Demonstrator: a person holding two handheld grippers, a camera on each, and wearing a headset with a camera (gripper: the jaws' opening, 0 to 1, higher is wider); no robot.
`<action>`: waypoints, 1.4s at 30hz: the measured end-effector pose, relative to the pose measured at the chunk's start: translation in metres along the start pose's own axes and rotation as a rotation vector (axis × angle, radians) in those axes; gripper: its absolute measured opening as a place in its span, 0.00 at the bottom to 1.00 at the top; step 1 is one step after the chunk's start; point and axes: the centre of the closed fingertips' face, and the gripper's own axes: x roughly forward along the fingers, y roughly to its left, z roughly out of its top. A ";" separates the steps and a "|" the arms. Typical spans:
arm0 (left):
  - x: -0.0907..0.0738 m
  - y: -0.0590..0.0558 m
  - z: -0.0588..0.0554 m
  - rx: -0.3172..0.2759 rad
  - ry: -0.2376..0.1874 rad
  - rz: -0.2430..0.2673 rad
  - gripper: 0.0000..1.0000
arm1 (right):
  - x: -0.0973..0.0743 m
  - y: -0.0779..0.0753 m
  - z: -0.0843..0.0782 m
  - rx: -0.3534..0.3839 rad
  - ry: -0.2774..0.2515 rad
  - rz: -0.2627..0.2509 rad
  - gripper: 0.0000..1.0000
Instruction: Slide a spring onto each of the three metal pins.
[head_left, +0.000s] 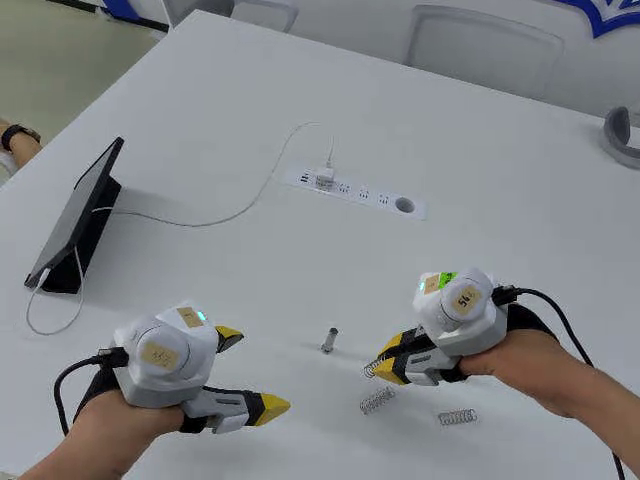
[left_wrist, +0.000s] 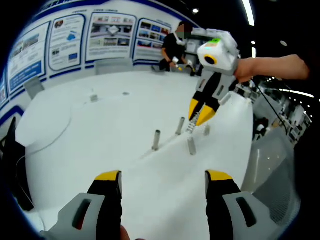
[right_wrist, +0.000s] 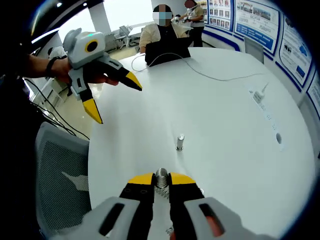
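Right gripper (right_wrist: 161, 181) pinched on spring (right_wrist: 160, 173), left gripper (left_wrist: 164, 176) wide open, empty. Spring looks light, bendy (crushes easily), so I'd hold it lightly near one end.

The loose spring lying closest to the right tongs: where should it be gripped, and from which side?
Probably across its coils near one end, coming down from above. The spring lies flat on the table, so its sides are what can be pinched, and a free end must slip over the upright pin.
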 end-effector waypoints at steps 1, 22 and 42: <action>0.000 0.000 0.000 -0.003 -0.001 0.001 0.69 | 0.001 -0.002 0.001 -0.002 0.001 -0.001 0.12; -0.006 0.003 -0.004 -0.022 -0.003 0.011 0.73 | 0.012 -0.029 0.032 -0.042 0.001 -0.021 0.12; -0.011 0.004 -0.012 -0.043 0.007 0.013 0.75 | 0.030 -0.031 0.043 -0.066 0.006 -0.002 0.12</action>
